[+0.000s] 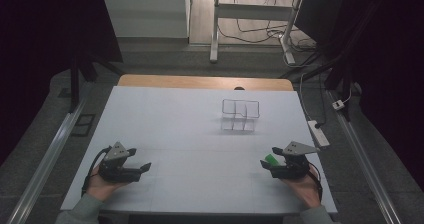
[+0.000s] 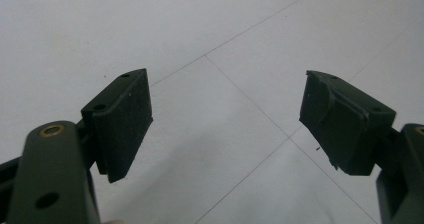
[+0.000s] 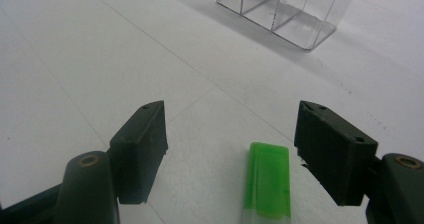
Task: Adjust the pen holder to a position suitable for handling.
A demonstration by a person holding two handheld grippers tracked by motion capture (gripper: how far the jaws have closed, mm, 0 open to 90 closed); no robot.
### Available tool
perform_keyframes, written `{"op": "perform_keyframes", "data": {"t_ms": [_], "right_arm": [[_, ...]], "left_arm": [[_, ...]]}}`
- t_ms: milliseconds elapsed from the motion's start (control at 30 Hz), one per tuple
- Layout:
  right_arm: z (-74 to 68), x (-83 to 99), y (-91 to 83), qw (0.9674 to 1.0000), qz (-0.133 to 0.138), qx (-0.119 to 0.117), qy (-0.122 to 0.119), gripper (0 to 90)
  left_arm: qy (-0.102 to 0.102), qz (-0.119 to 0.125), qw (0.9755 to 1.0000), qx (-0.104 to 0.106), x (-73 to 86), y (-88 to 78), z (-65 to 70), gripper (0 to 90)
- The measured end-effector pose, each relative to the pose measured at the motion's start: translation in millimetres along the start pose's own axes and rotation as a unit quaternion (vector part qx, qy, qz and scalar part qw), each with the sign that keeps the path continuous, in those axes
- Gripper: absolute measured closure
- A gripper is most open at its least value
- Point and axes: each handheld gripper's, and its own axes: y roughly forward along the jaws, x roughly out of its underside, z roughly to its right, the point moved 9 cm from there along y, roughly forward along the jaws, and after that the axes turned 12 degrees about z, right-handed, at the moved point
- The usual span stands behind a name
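Green marker (image 3: 269,181): bright translucent green cap, paler body, lying flat between my right gripper's (image 3: 232,149) wide-open jaws, ungripped.

A white table (image 1: 165,129) with a wooden far edge stands on grey floor (image 1: 45,134). Beyond it, a white desk frame (image 1: 216,29) and loose cables (image 1: 260,34) sit in light; dark curtains (image 1: 45,29) flank both sides

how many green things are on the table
1: a green marker lying flat on the white table near its right front, between the open jaws of the right gripper, untouched. Nothing else green shows.
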Motion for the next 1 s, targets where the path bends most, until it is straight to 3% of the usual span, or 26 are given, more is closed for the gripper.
{"op": "perform_keyframes", "data": {"t_ms": [700,1000], "right_arm": [[-4.2,-2.6,-0.5,0.9999,0.004,-0.006,-0.01,29.5],[-5.3,-11.6,3.3,0.9999,0.008,-0.006,-0.013,29.5]], "left_arm": [[0.002,-0.002,1.0,0.0,0.3,1.3,-0.6,20.7],[0.003,-0.002,1.0,-0.001,0.1,1.5,-0.7,20.6]]}}
